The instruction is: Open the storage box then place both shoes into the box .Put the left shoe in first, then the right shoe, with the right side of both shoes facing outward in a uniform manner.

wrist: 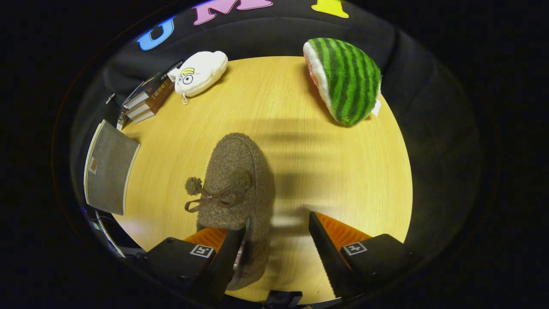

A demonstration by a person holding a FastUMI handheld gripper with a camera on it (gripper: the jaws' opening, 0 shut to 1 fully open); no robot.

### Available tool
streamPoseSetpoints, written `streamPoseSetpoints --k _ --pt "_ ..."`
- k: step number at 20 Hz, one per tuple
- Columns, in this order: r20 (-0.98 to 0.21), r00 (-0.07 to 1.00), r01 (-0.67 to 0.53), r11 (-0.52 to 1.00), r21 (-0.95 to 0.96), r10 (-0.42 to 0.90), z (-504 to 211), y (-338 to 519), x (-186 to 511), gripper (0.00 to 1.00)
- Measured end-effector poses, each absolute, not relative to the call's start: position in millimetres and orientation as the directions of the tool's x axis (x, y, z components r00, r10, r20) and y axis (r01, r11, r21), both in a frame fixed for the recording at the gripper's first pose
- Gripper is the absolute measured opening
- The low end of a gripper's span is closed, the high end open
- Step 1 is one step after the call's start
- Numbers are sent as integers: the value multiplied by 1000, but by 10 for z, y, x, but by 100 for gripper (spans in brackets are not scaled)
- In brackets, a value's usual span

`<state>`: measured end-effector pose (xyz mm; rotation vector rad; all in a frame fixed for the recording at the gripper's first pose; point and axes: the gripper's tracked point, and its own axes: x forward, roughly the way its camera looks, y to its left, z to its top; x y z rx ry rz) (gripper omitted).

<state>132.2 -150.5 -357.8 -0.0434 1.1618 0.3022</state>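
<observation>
the gripper (274,240) stands wide open, holding nothing, its left finger touching the brown shoe (238,184) lying on the wooden table (334,171). to grasp well, centre the heel rim between both fingers before closing.

The left finger (223,253) of the gripper (274,253) is covering the shoe's (238,180) heel opening, so contact is staying unclear. The box (109,171) is running out of view. The book (148,101) titles are reading too small.
</observation>
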Motion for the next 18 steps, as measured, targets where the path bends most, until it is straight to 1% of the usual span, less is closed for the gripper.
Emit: streamPoseSetpoints --k 1,2,3,6,7,8,9,10,11,12,14,18 --pt "-908 354 -259 956 134 224 -3599 -1470 1320 88" --pt "-909 344 -263 954 148 236 -3627 -1425 1310 73" --pt "-909 335 -261 951 164 249 -3641 -1367 1289 66" --pt "-905 340 -249 952 177 257 -3635 -1312 1290 27" --pt "-904 346 -245 954 171 250 -3631 -1334 1279 27" --pt "-902 353 -242 956 168 248 -3628 -1338 1298 19" --pt "-896 361 -245 953 178 260 -3619 -1332 1309 17" --pt "-892 366 -249 951 181 265 -3614 -1339 1305 10" --pt "-889 371 -245 951 186 269 -3608 -1343 1294 7" --pt "-891 365 -242 951 190 271 -3607 -1349 1277 5" --pt "-896 354 -227 954 196 269 -3568 -1355 1233 5" --pt "-881 382 -180 958 225 279 -3246 -1252 1168 5"
